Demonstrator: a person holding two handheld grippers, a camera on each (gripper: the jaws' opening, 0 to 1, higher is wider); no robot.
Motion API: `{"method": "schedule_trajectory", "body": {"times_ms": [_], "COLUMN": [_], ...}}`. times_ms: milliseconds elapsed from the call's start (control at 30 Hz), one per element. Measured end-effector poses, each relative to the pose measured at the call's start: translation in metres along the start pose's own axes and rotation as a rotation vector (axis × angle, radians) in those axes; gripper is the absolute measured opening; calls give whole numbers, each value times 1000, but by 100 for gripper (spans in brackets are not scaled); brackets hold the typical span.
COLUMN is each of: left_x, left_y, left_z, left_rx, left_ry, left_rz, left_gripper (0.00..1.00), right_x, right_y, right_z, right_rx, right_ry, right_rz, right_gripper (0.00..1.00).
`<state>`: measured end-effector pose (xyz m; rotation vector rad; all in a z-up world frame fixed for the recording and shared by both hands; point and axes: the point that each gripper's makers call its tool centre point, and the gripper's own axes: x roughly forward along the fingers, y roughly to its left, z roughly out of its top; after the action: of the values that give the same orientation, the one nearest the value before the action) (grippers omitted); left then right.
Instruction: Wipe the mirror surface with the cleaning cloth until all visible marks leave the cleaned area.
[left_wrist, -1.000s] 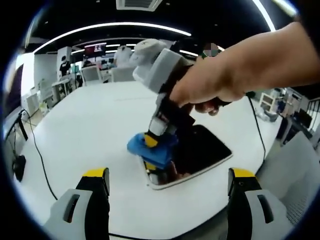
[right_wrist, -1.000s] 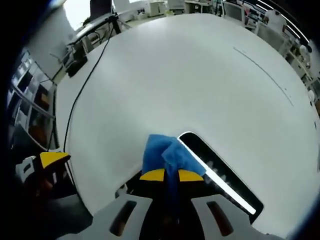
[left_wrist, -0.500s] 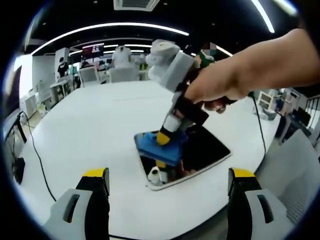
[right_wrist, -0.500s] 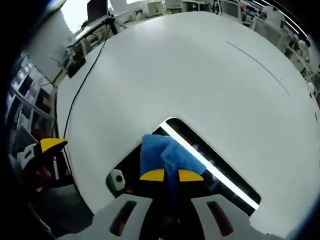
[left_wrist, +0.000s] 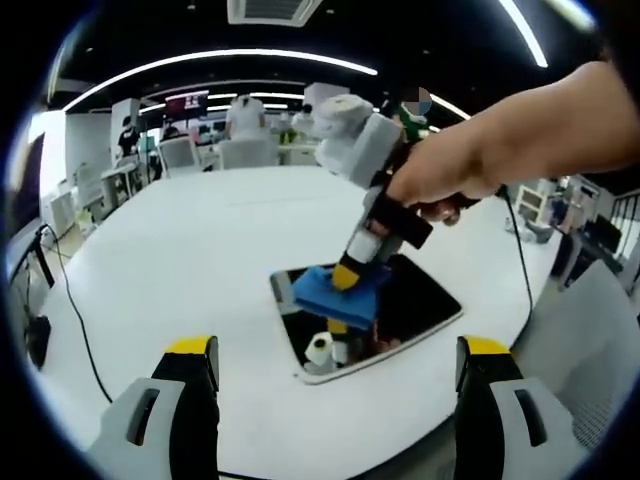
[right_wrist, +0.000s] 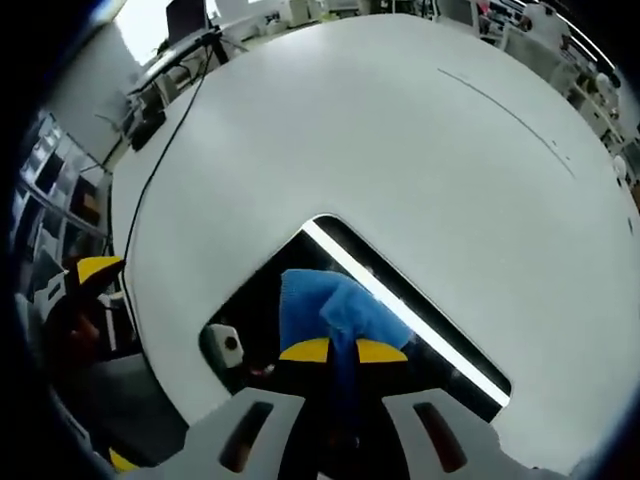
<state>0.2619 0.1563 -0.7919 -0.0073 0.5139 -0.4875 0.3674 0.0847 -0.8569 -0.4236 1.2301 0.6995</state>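
The right tool (right_wrist: 333, 350) is clenched on the blue cleaning cloth (right_wrist: 327, 312), pressing it onto the mirror (right_wrist: 430, 345), which lies flat on the white tabletop (right_wrist: 400, 150). The left tool (left_wrist: 335, 355) hangs released, near the mirror's edge, well apart from the cloth.

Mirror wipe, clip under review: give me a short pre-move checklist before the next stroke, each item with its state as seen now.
1. Right gripper shut on the blue cloth: ok.
2. Cloth pressed on the mirror, inside its edges: ok.
3. Mirror lying flat on the white table, whole outline in the left gripper view: ok.
4. Left gripper open, apart from mirror and cloth: ok.
5. All marks gone from the glass: cannot tell, reflections cover it.
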Motion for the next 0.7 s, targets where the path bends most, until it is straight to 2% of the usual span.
{"method": "schedule_trajectory", "body": {"times_ms": [300, 433, 700], "left_x": [0, -1, -2], "left_y": [-2, -4, -7], "left_z": [3, 4, 6], "left_rx": [-4, 1, 7], "left_ry": [-18, -19, -26], "left_rz": [-4, -14, -24], "left_gripper": [99, 99, 99], "right_x": [-6, -16, -13], "right_y": [-17, -16, -33], "right_z": [-15, -25, -33], "right_rx": [28, 33, 23], "right_ry": [31, 38, 65], "right_rz": [-1, 2, 0], "right_gripper": [2, 2, 2]}}
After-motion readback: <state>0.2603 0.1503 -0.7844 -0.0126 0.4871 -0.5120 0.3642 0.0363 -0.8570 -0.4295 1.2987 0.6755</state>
